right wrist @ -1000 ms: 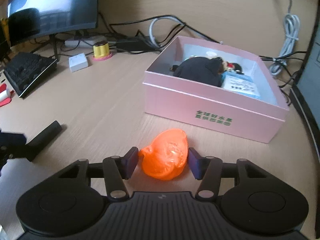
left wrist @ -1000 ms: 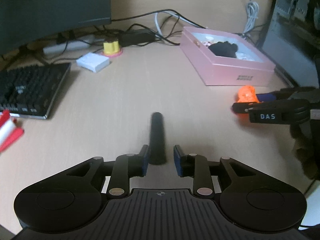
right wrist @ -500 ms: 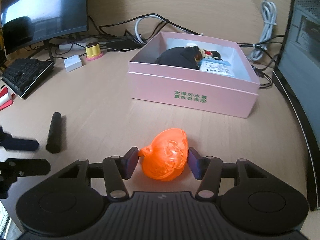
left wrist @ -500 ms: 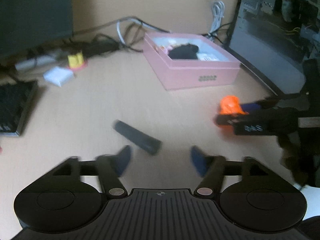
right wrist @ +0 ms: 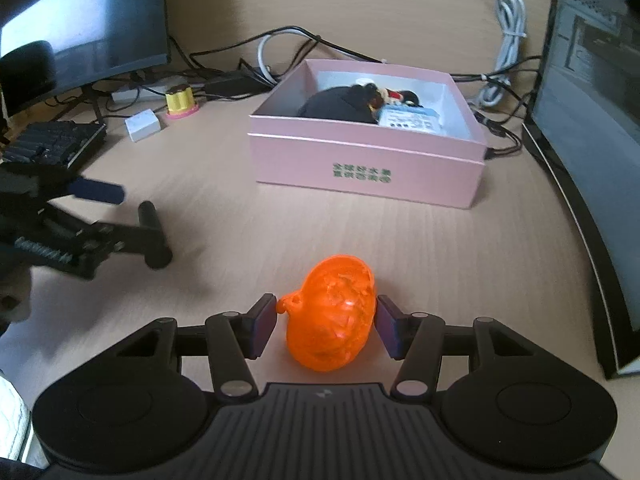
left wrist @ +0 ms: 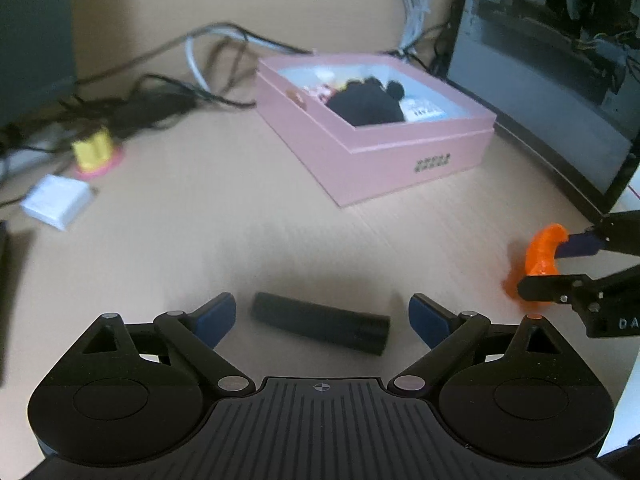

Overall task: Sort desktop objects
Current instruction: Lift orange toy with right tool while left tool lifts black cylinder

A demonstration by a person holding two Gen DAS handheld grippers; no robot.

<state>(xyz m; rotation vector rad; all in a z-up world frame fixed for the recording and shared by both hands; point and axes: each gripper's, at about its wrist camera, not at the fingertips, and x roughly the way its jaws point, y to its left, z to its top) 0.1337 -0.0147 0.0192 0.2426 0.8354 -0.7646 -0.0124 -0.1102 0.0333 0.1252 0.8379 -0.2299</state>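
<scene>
A black cylinder (left wrist: 321, 323) lies crosswise on the wooden desk between the wide-open jaws of my left gripper (left wrist: 322, 315), touching neither pad. It also shows in the right wrist view (right wrist: 154, 236). My right gripper (right wrist: 326, 326) is shut on an orange 3D-printed figure (right wrist: 334, 312), which rests low on the desk; it shows at the right in the left wrist view (left wrist: 540, 254). An open pink box (right wrist: 366, 160) holding a black plush toy (right wrist: 340, 104) and a small packet stands beyond.
A white block (left wrist: 56, 200) and a yellow spool on a pink base (left wrist: 94, 154) sit at the back left near tangled cables. A keyboard (right wrist: 50, 146) and monitor (right wrist: 80, 36) are at the left. A computer case (right wrist: 596, 120) stands at the right.
My left gripper has let go of the black cylinder, opened wide and swung right; the cylinder now lies crosswise between its jaws. The right gripper keeps the orange figure and has drawn back from the box.
</scene>
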